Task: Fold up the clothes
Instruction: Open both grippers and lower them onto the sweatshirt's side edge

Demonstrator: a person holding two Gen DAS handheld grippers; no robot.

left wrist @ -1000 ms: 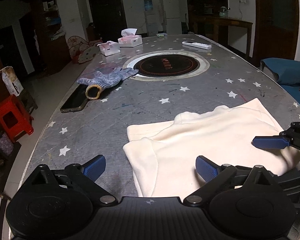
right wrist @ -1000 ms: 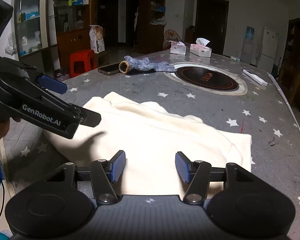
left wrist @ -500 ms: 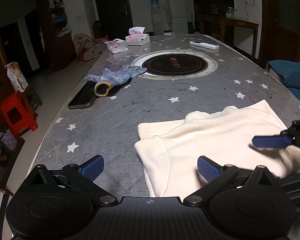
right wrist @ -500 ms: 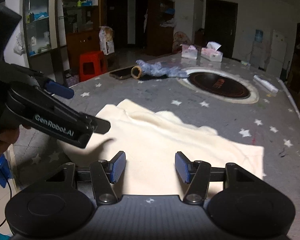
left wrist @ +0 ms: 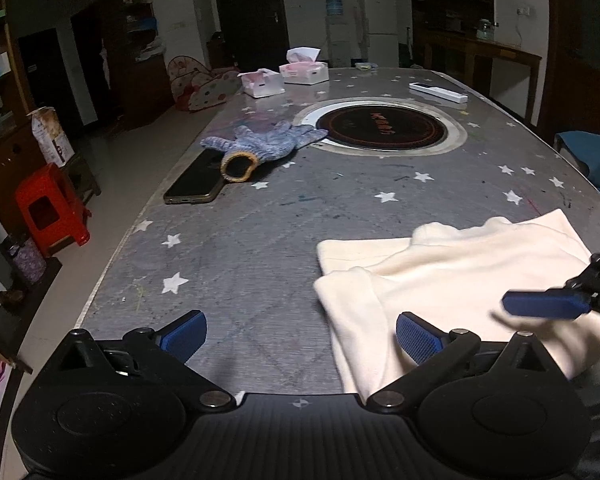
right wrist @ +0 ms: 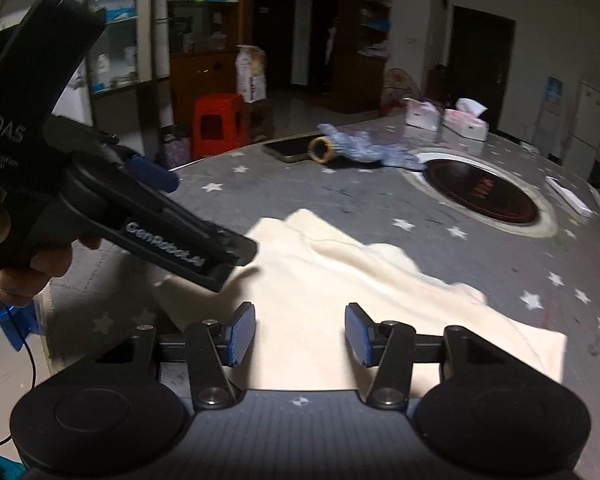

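Both wrist cameras have drawn back and risen since the earlier frames; more bare table now shows left of the garment (left wrist: 452,280), and the cloth itself lies as it did. The right wrist view is motion-blurred.

Left gripper (left wrist: 300,336): jaws wide, nothing between them; its right pad sits over the garment's near-left edge, its left pad over bare table (left wrist: 228,248). Whether either pad touches the surface cannot be told.

Garment: cream, soft knit-looking fabric, folded flat into a rough rectangle on the near right part of the table. In the left wrist view its long axis runs left to right, with a folded flap along the left side and a rumpled ridge (possibly the collar) along the far edge.

Right gripper (right wrist: 300,334): jaws wide, empty, hovering above the garment's (right wrist: 340,292) near edge; one blue finger (left wrist: 544,304) reaches in from the right in the left wrist view.

Table top is grey, glossy, printed with white stars, with a round dark hob (left wrist: 380,130) inset. Farther left lie a blue knit glove (left wrist: 268,146) beside a dark phone (left wrist: 196,178); two tissue boxes (left wrist: 284,78) stand beyond.
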